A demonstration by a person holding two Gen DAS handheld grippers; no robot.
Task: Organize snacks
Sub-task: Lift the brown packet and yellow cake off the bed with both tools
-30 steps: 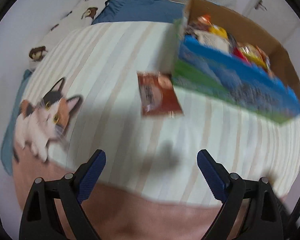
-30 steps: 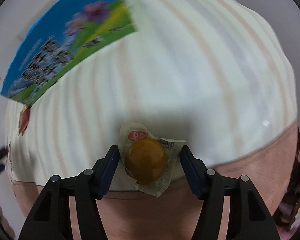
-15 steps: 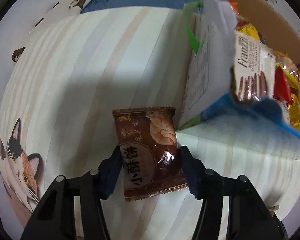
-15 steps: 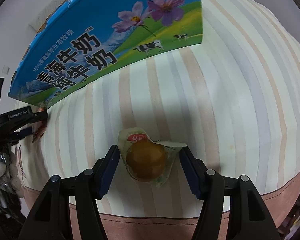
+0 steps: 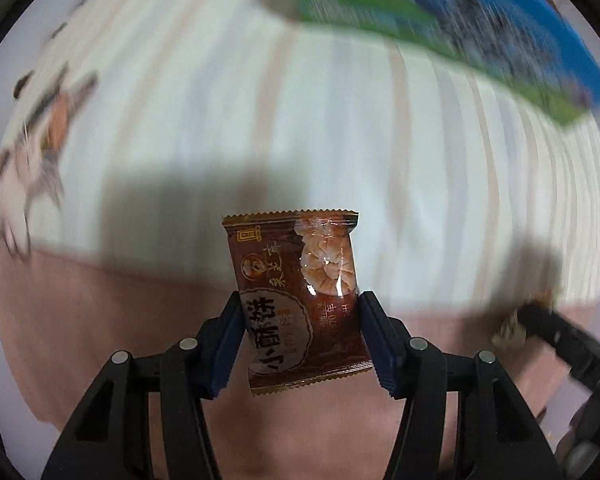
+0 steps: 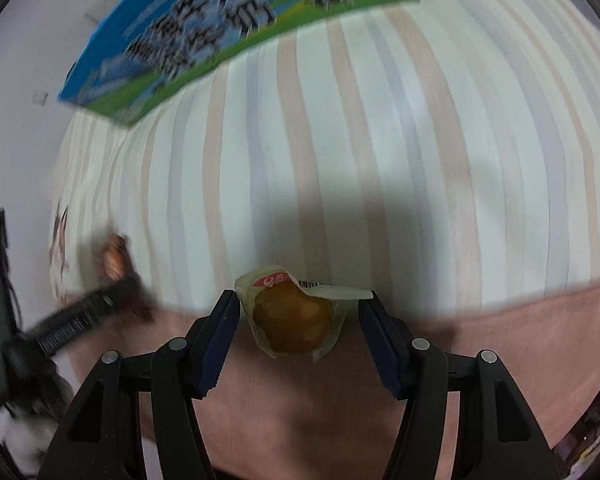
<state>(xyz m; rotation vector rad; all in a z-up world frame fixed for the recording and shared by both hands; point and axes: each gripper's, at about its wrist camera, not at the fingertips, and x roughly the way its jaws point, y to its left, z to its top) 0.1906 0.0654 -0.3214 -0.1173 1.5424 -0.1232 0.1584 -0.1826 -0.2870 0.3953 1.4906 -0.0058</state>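
My left gripper is shut on a brown biscuit packet and holds it in the air above the striped bed sheet. My right gripper is shut on a clear packet with an orange-brown round snack and holds it off the bed. The blue-and-green snack box sits at the far right in the left wrist view, blurred. It is at the far left in the right wrist view. The left gripper with its brown packet also shows blurred at the left of the right wrist view.
A cat print marks the sheet's left side. A pink band runs along the sheet's near edge. The right gripper's black body shows at the right edge of the left wrist view. A white wall stands behind the box.
My left gripper closed on the brown biscuit packet and lifted it off the sheet, pulling back from the box. My right gripper kept hold of the orange snack and drew back a little.
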